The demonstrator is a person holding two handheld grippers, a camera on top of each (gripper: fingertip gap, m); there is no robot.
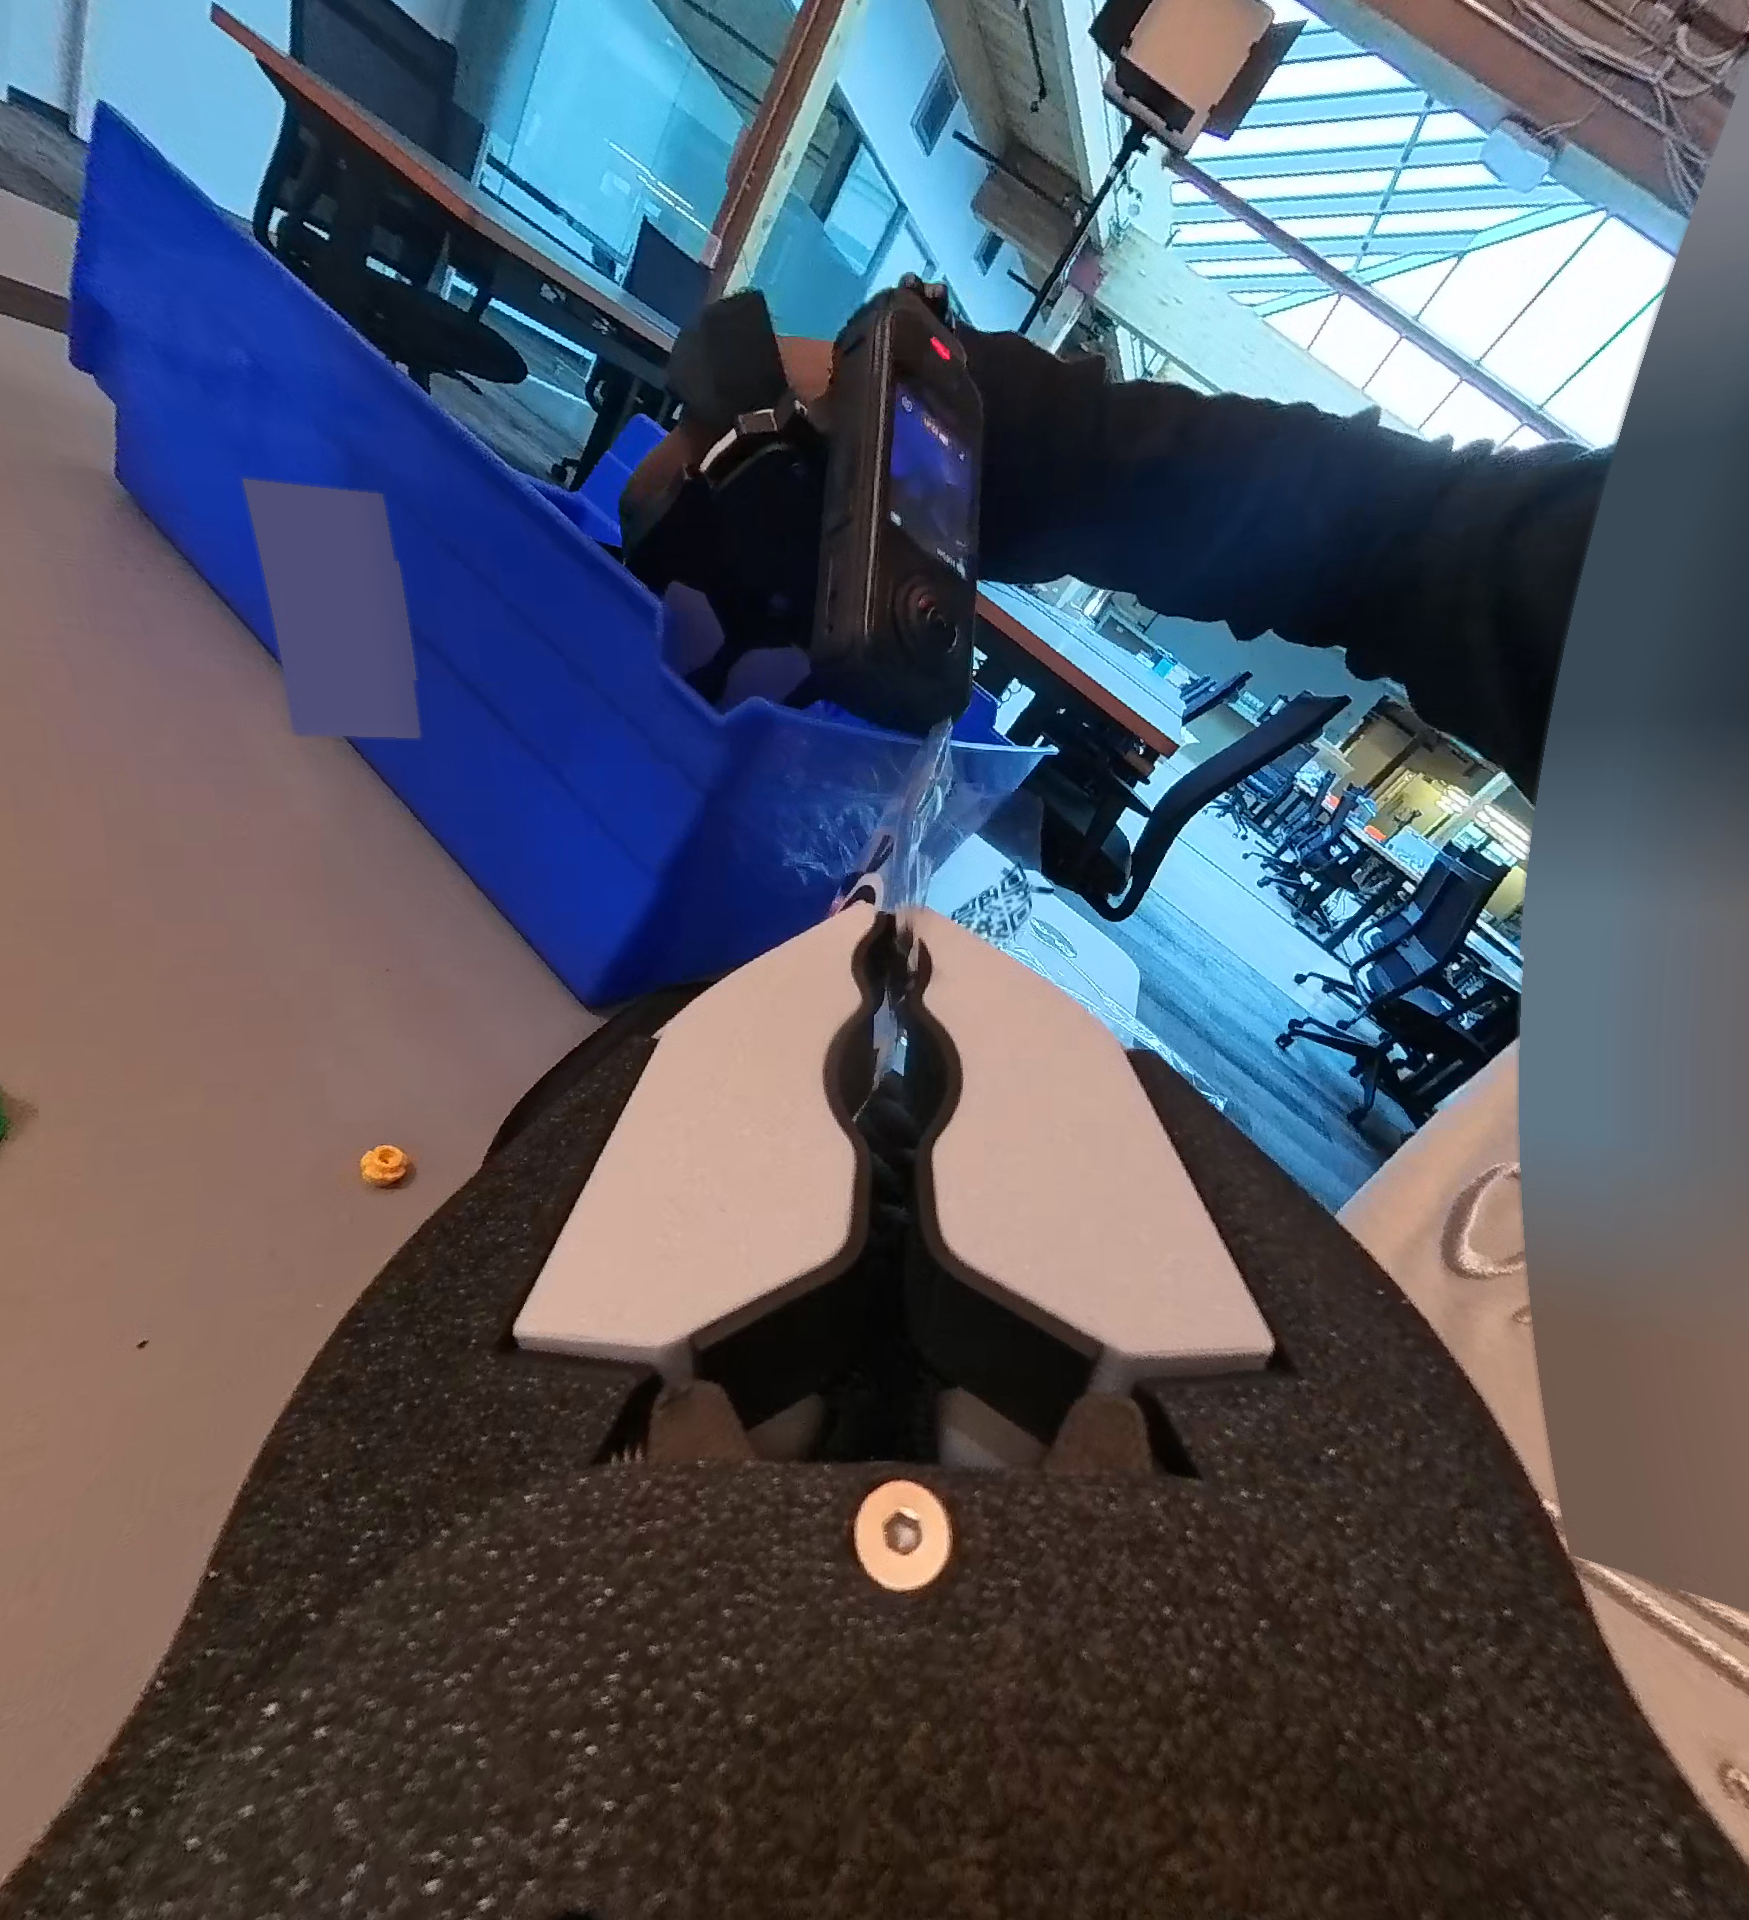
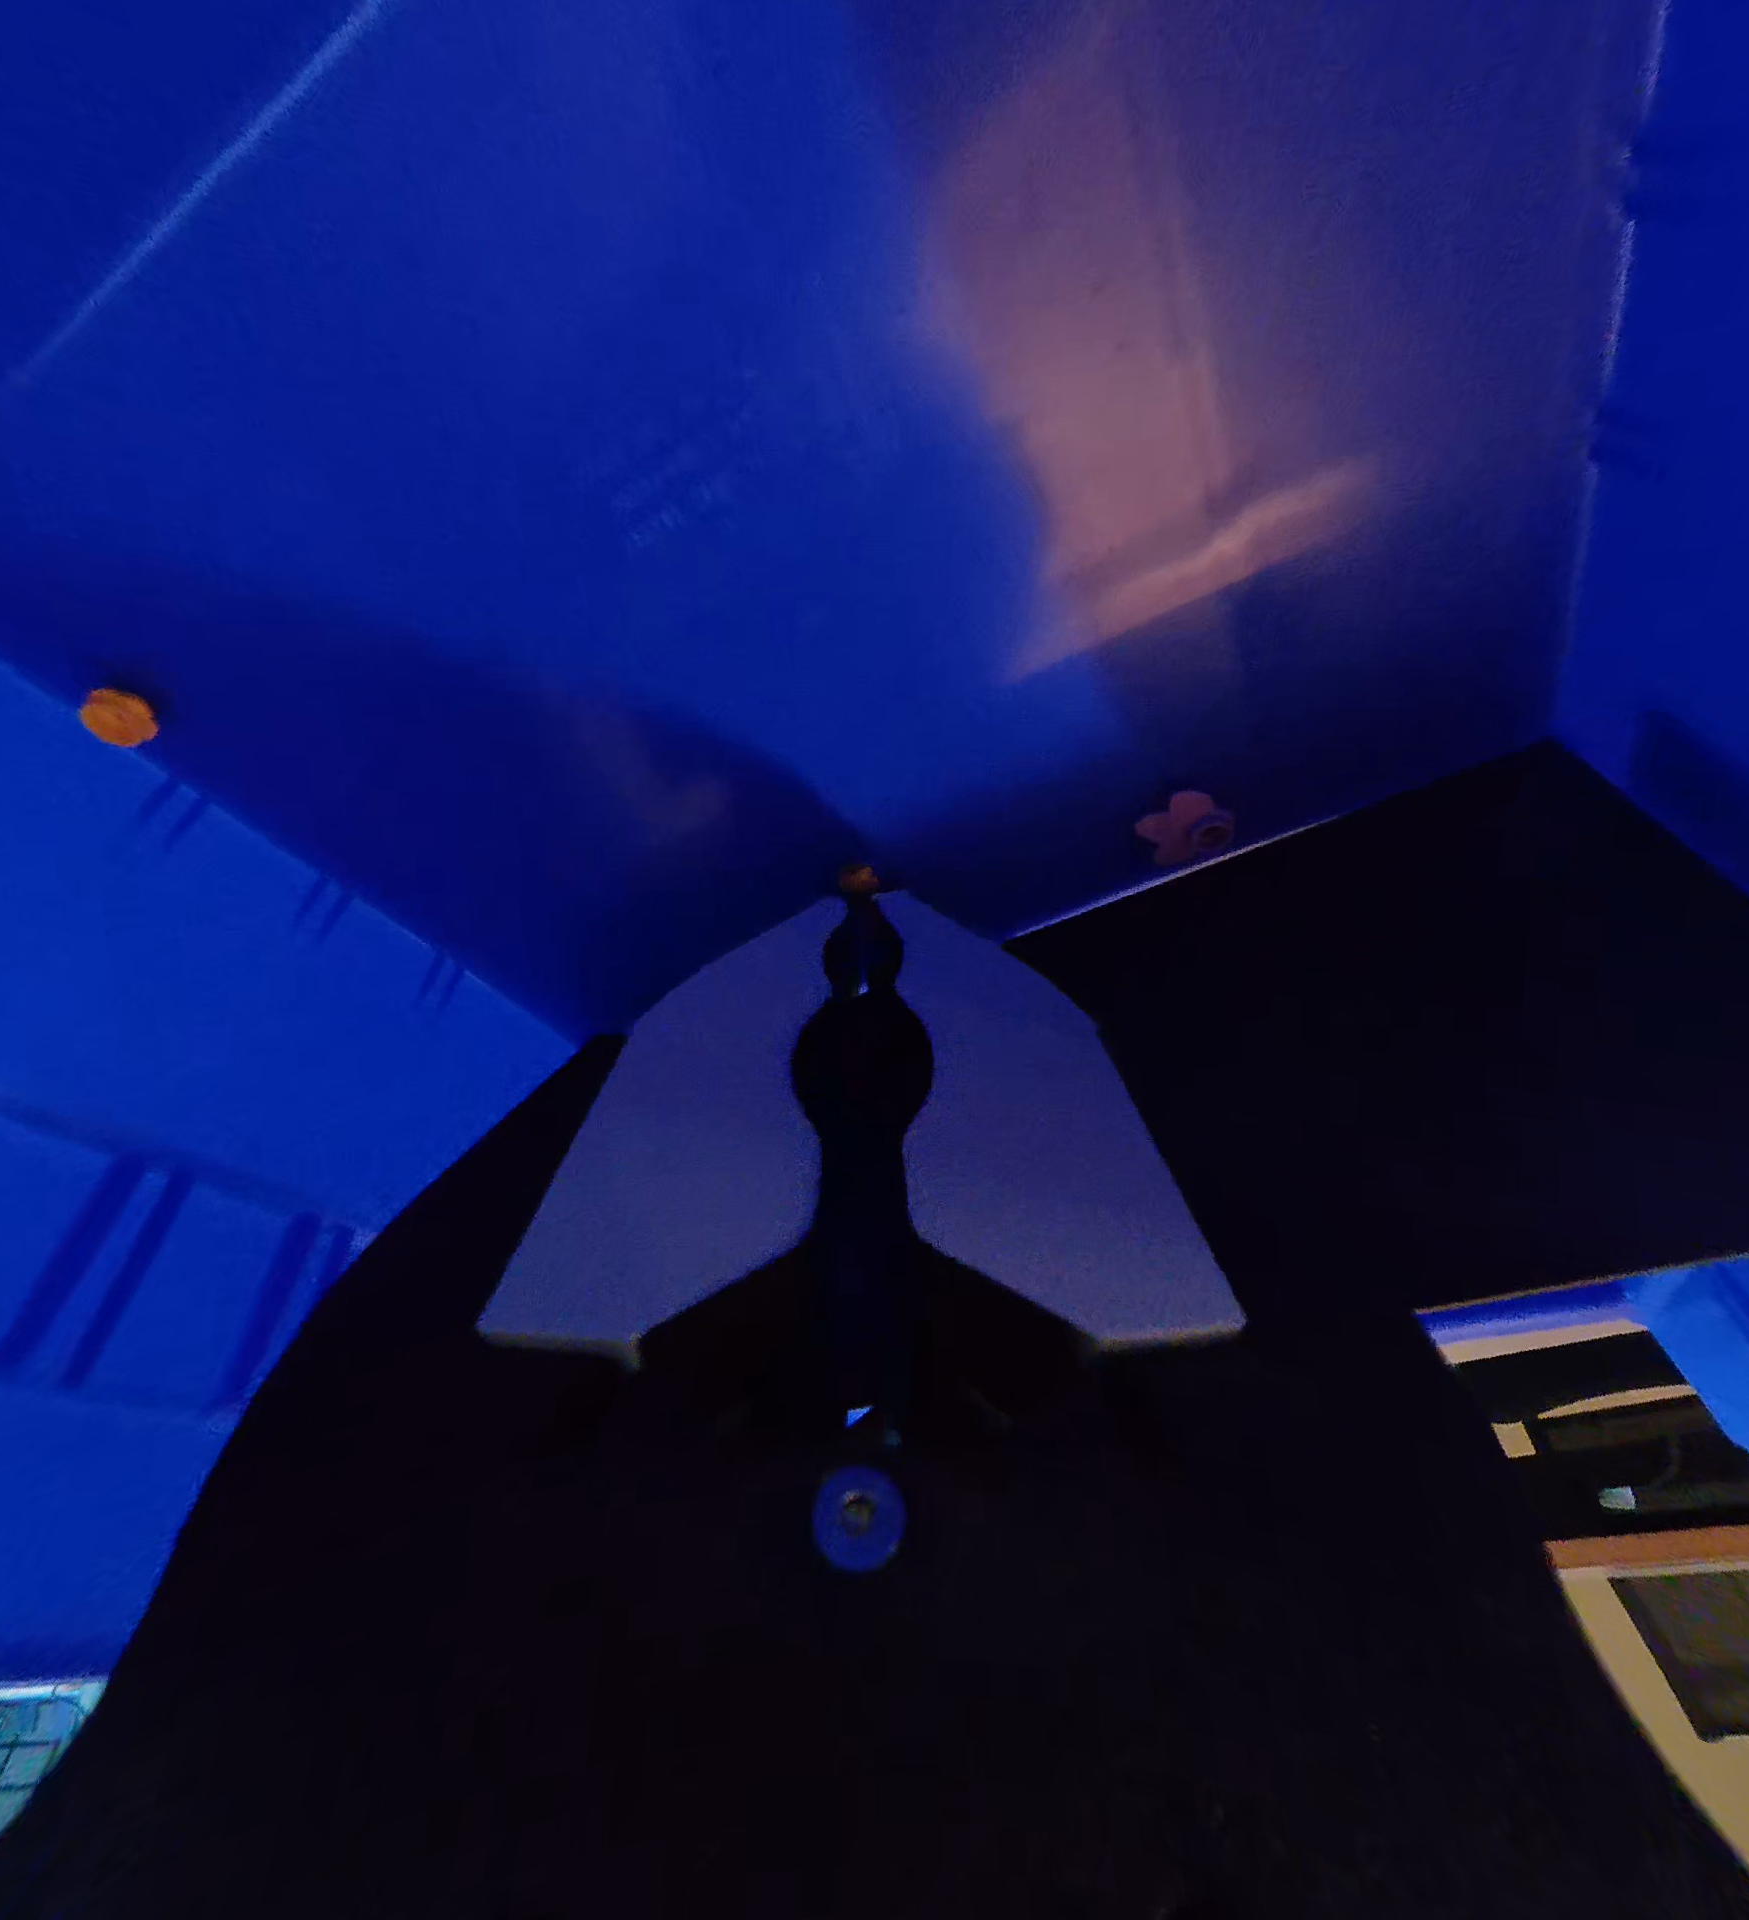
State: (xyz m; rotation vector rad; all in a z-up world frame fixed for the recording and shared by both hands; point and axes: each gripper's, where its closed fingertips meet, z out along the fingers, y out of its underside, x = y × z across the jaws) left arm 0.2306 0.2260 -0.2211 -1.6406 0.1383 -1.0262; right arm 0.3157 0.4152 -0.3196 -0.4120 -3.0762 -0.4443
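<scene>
Your left wrist camera sits low over the grey table [image 1: 122, 935], tilted up past the blue bin [image 1: 496, 727]. Your right wrist camera is deep inside that bin [image 2: 641, 468], facing its floor closely. Both views share the bin.

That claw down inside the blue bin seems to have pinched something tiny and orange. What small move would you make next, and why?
Probably lift the right claw straight up a little. It looks shut on the small orange piece at its very tips, down against the blue bin floor, with a dark divider close beside it. A straight lift would clear both. The left claw holds a clear plastic bag just outside the bin.
</scene>
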